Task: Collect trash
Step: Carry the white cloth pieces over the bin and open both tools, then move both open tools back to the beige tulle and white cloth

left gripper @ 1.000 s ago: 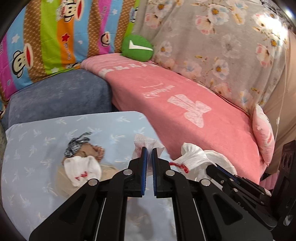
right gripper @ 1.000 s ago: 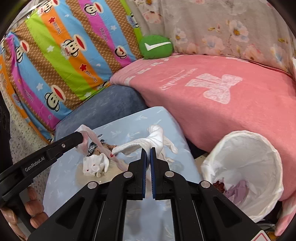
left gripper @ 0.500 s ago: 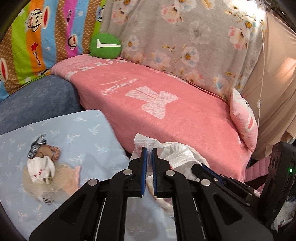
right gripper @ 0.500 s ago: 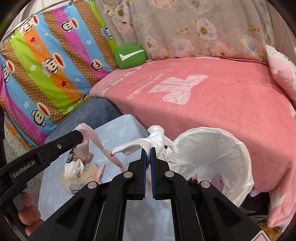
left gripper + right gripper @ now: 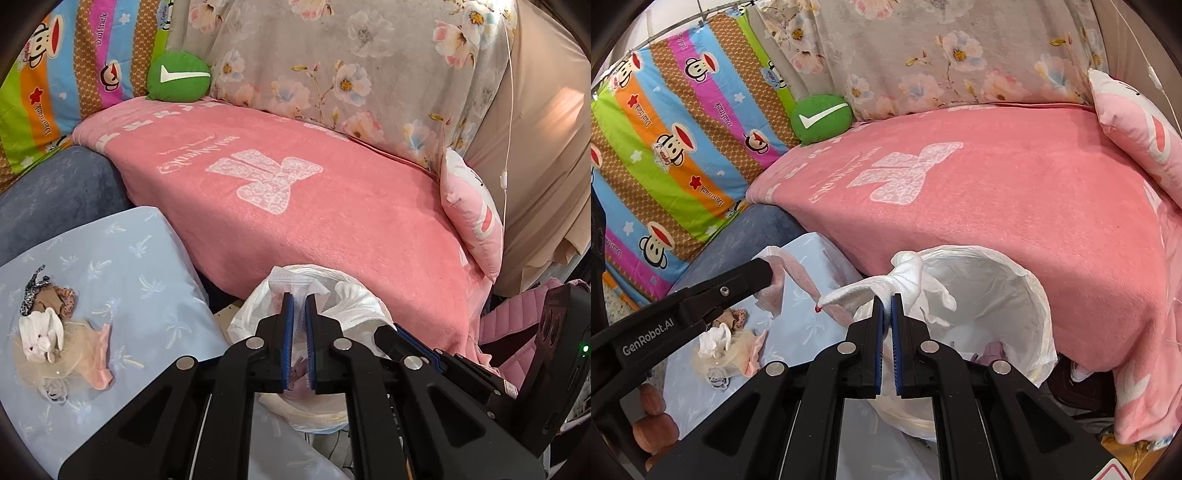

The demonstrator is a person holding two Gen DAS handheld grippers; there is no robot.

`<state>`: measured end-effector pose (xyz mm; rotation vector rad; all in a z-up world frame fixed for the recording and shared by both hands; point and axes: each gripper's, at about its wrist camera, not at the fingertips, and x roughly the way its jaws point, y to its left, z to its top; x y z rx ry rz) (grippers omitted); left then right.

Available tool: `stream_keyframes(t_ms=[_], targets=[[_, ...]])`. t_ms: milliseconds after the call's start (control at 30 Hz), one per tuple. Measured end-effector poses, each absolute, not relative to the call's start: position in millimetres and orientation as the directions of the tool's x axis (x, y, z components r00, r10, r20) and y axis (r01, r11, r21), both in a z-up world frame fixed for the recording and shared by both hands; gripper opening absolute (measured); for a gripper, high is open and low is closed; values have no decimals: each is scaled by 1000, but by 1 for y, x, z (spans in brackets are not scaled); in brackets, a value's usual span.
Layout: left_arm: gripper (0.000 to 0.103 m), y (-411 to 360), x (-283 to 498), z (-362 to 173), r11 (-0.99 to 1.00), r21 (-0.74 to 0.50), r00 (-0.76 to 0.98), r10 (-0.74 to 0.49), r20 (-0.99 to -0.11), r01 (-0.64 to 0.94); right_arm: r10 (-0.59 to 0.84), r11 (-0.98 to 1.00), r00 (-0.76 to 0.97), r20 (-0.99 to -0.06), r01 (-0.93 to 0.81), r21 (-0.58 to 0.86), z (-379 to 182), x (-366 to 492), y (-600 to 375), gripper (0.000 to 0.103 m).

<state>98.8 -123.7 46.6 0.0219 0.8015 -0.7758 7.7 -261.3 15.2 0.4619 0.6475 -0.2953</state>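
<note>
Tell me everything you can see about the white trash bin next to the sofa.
The trash bin is round and lined with a thin, crinkly white plastic bag whose edge folds out over the rim. It stands upright and open in the gap between the pink blanket on the sofa and the light blue table cover. Some pinkish-purple trash lies at the bottom. The right gripper holds a white crumpled tissue at its near rim; the left gripper holds a clear wrapper beside it.
</note>
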Motion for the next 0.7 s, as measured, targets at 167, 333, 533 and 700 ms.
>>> stream_keyframes(t_ms=[167, 333, 533, 700], targets=[[27, -131, 99, 41, 739, -254, 438, -600, -670, 624, -125, 853, 757, -641, 413, 320, 11, 5, -268, 10], [62, -135, 96, 45, 760, -238, 479, -585, -654, 604, -143, 847, 756, -639, 427, 317, 12, 1, -272, 13], [64, -128, 98, 47, 777, -230, 502, -571, -650, 587, -141, 850, 759, -636, 422, 316, 15, 0, -273, 23], [64, -114, 104, 41, 801, -242, 511, -550, -661, 548, -120, 863, 758, -641, 399, 311, 14, 7, -264, 24]])
